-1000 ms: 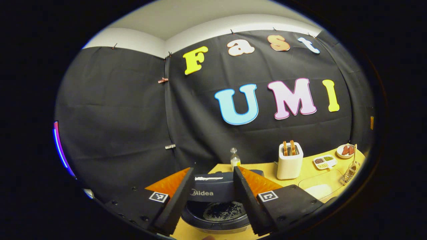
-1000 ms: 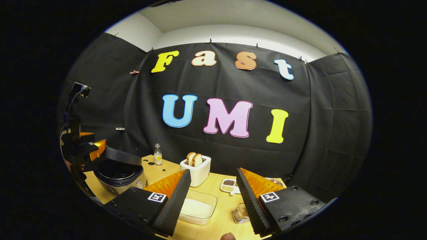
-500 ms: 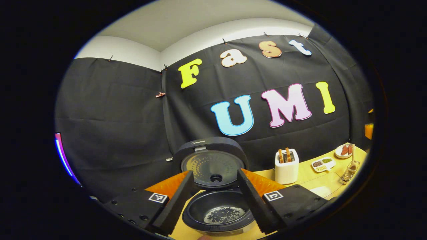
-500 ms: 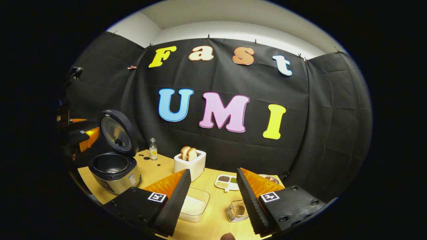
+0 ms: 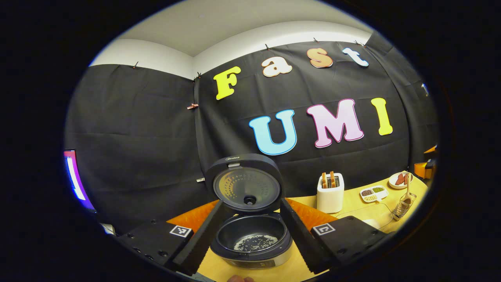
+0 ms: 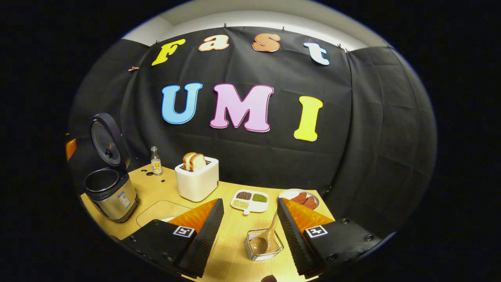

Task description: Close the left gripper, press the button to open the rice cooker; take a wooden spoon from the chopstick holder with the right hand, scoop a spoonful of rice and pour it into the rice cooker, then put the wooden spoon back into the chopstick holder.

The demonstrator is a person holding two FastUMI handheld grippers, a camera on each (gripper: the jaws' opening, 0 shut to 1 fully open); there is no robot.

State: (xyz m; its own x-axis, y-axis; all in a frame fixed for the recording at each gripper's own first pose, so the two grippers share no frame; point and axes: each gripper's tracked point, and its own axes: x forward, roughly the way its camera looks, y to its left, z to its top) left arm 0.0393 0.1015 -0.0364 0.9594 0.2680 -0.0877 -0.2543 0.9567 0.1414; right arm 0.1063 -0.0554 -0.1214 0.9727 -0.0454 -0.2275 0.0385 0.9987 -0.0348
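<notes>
The rice cooker (image 5: 252,244) stands open in the left gripper view, its lid (image 5: 244,184) upright and a few rice grains on the pot's bottom. My left gripper (image 5: 253,204) is open, with the cooker beyond its spread fingers and nothing held. In the right gripper view, the wire chopstick holder (image 6: 264,246) sits on the table with the wooden spoon (image 6: 269,235) standing in it, bowl down. My right gripper (image 6: 250,203) hovers open just short of the holder, with the spoon's handle close to the right finger. The cooker (image 6: 109,192) stands at far left.
A white toaster (image 6: 197,182) with bread, a small bottle (image 6: 155,161), a sectioned dish (image 6: 250,200) of grains and a plate (image 6: 299,195) of red food line the back of the wooden table. A clear rice container (image 6: 156,209) lies partly behind my right gripper's left finger.
The cooker's lid has swung from half-raised to fully upright. My left gripper has drawn back from the cooker. My right gripper has moved right, bringing the holder and spoon between its fingers.
</notes>
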